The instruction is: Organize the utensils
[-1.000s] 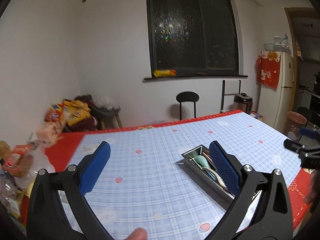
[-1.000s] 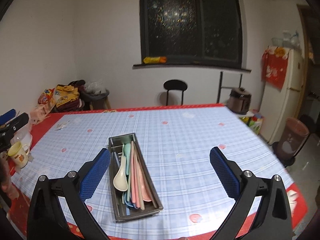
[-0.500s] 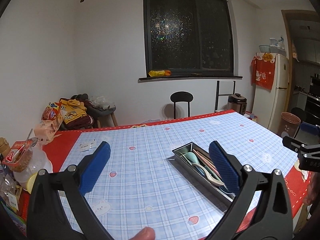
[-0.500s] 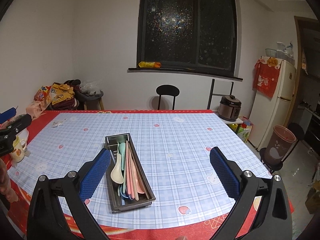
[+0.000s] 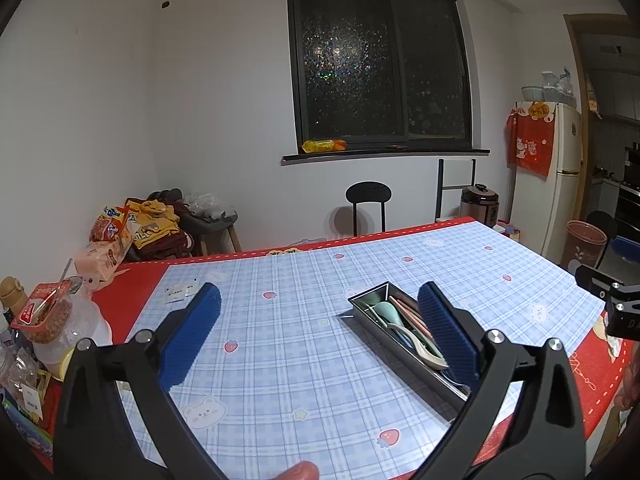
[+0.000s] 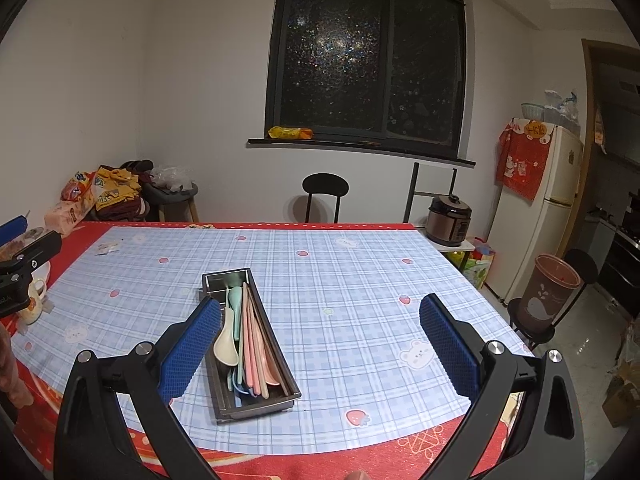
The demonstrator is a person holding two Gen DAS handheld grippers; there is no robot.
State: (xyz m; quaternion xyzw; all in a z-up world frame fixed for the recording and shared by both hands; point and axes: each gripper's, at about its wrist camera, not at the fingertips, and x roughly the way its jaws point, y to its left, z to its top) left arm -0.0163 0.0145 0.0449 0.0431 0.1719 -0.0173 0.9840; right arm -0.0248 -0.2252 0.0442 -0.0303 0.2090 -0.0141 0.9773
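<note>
I think I'm done: spoons [image 6: 226, 343] and chopsticks [image 6: 256, 338] lie in the metal tray [image 6: 262, 407], and my left gripper [image 5: 318, 334] and right gripper [image 6: 320, 340] hang wide open, holding nothing.

This is a lived-in home, a dining room opening onto a kitchen. The counter [image 6: 360, 280] wears a blue plaid cloth with strawberries and a red border. A cream fridge [image 6: 536, 208] draped with a red cloth [image 6: 520, 160] stands by the kitchen doorway, a rice cooker [image 6: 448, 220] near it. A black stool [image 6: 325, 188] sits under a dark window [image 6: 368, 64]; snack bags [image 5: 116, 236] pile in the corner, beside a brown waste bin [image 6: 550, 292].
</note>
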